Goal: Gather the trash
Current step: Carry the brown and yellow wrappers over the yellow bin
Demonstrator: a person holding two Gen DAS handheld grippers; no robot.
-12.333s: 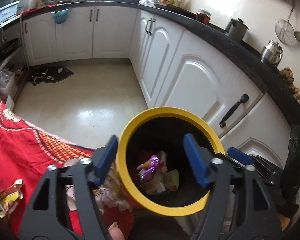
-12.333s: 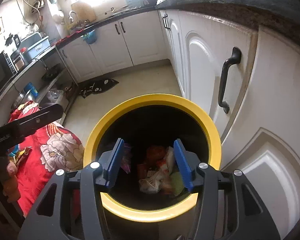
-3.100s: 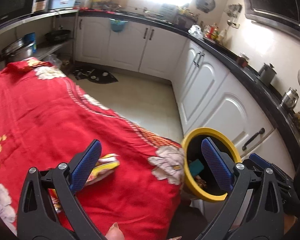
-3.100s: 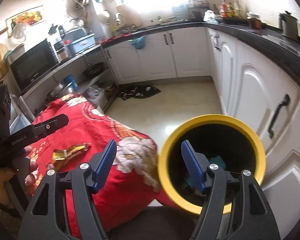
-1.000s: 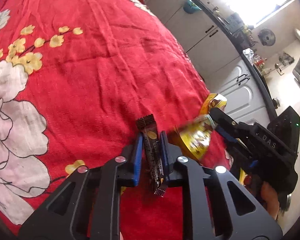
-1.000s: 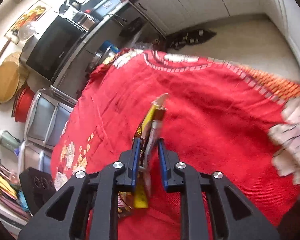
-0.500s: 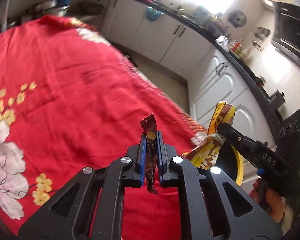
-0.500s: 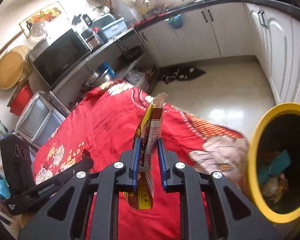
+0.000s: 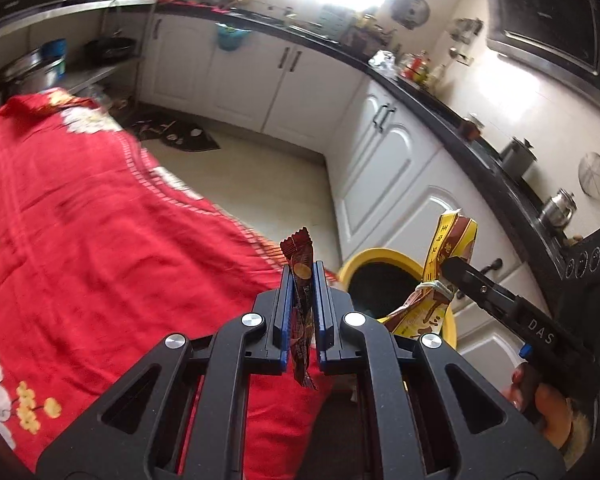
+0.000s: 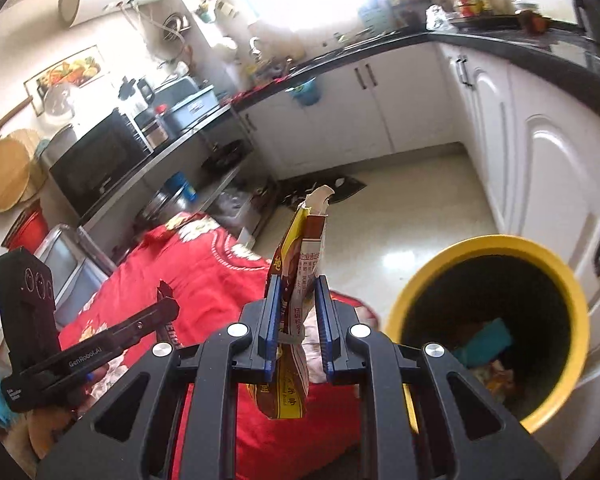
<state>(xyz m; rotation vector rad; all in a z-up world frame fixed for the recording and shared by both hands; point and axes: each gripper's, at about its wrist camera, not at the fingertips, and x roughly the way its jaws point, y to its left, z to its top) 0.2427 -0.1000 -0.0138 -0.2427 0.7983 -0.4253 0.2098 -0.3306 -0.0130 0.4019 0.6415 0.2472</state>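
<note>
My left gripper point(image 9: 302, 276) is shut on a thin dark brown candy wrapper point(image 9: 300, 256) that stands upright between its blue pads, above the edge of the red flowered cloth point(image 9: 80, 248). My right gripper point(image 10: 298, 292) is shut on a yellow and brown snack bag point(image 10: 302, 256), held above the cloth point(image 10: 204, 272) and left of the yellow bin point(image 10: 420, 308). The yellow bin point(image 9: 364, 258) stands on the floor by the white cabinets and holds wrappers and something teal. In the left wrist view the right gripper point(image 9: 446, 268) with the snack bag point(image 9: 452, 240) hangs over the bin.
White cabinets point(image 9: 388, 168) under a black counter run along the right. A dark mat point(image 9: 176, 136) lies on the pale floor. Shelves with a microwave point(image 10: 96, 164) and pots stand beyond the table. A hand point(image 9: 540, 404) holds the right gripper's handle.
Both grippers have risen from the cloth with their wrappers and swung toward the yellow bin, which has come into both views. The left gripper has rolled upright.
</note>
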